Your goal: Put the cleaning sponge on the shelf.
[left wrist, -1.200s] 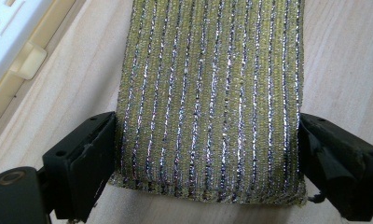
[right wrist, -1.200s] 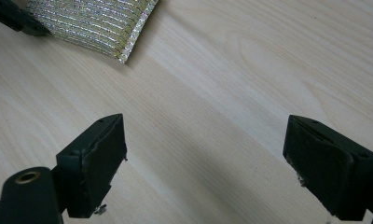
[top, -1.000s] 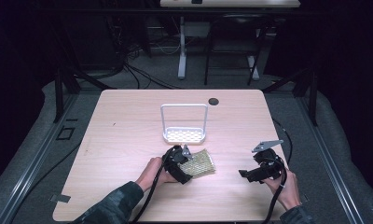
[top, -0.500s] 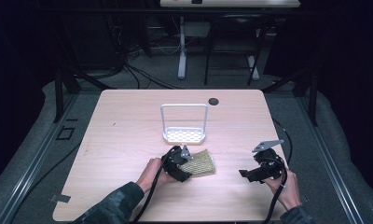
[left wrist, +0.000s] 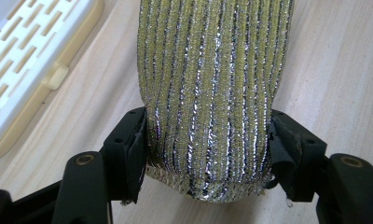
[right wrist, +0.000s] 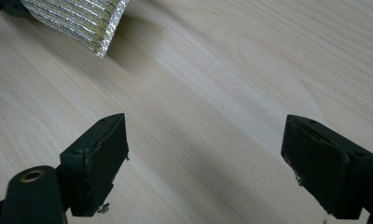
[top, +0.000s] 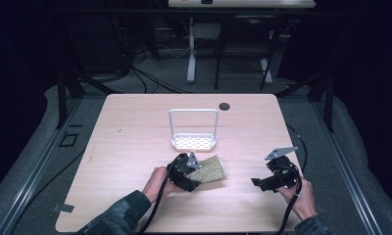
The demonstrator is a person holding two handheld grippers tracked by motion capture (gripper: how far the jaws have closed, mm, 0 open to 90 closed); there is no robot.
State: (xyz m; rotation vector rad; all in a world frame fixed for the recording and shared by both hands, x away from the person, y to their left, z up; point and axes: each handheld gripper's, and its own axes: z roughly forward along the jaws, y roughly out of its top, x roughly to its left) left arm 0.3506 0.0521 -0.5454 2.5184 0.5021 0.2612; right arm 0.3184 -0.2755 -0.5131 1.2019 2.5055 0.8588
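A yellow and silver scouring pad (top: 211,169) lies on the wooden table (top: 135,137), near its front middle. My left gripper (top: 190,172) is shut on the pad's near end. In the left gripper view both black pads (left wrist: 135,142) press the sides of the scouring pad (left wrist: 212,84), which bulges between them at my left gripper (left wrist: 208,140). My right gripper (top: 263,183) sits low at the front right, held by a hand. In the right gripper view my right gripper (right wrist: 212,154) stands open over bare wood, with a corner of the scouring pad (right wrist: 89,21) at the top left.
A white slotted tray with a tall wire handle (top: 193,142) stands just behind the pad, and its slotted base (left wrist: 26,56) lies to the left in the left gripper view. A dark round grommet (top: 225,105) sits near the table's far edge. Cables trail off the table's front.
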